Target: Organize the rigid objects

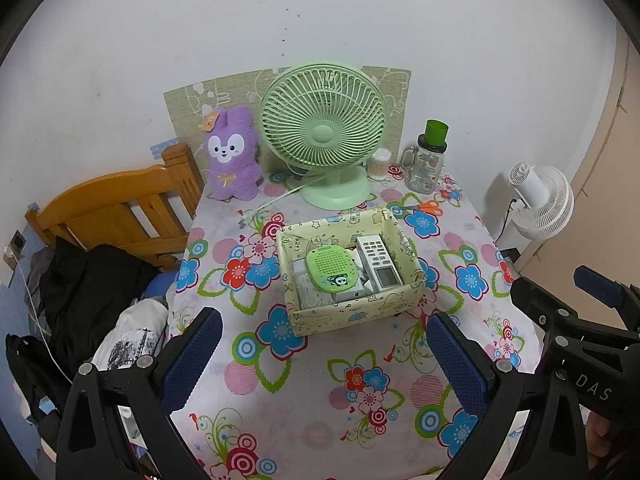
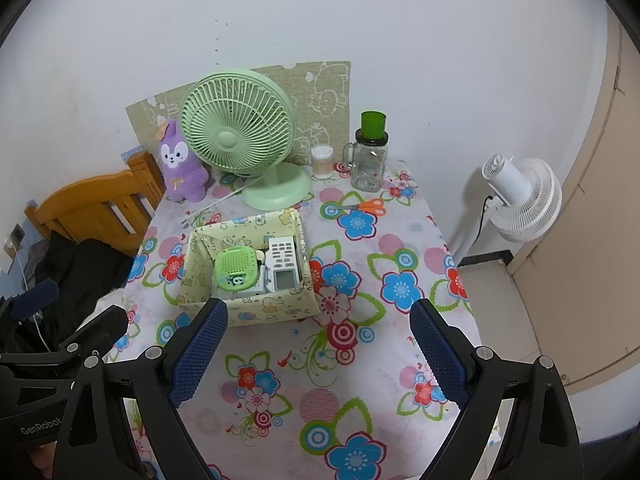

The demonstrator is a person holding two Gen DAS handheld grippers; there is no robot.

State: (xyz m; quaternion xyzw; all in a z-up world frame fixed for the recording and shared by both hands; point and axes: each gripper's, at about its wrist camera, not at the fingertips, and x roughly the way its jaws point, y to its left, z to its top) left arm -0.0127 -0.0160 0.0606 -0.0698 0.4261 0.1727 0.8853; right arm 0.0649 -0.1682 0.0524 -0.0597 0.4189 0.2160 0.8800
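Presently, both hand-held grippers are held above the near edge of a table covered by a flower-printed cloth (image 1: 320, 420), each with its blue-padded jaws spread wide and nothing between them: the left gripper (image 1: 324, 360) and the right gripper (image 2: 318, 354). At twelve o'clock from the left gripper, a pale yellow patterned cardboard box (image 1: 352, 312) is seen, inside which a green perforated oval device (image 1: 330, 266) and a white remote control with a small screen (image 1: 378, 262) are laid side by side. Orange-handled scissors (image 1: 424, 209) lie at one o'clock from the box, near a pale green desk fan (image 1: 324, 132).
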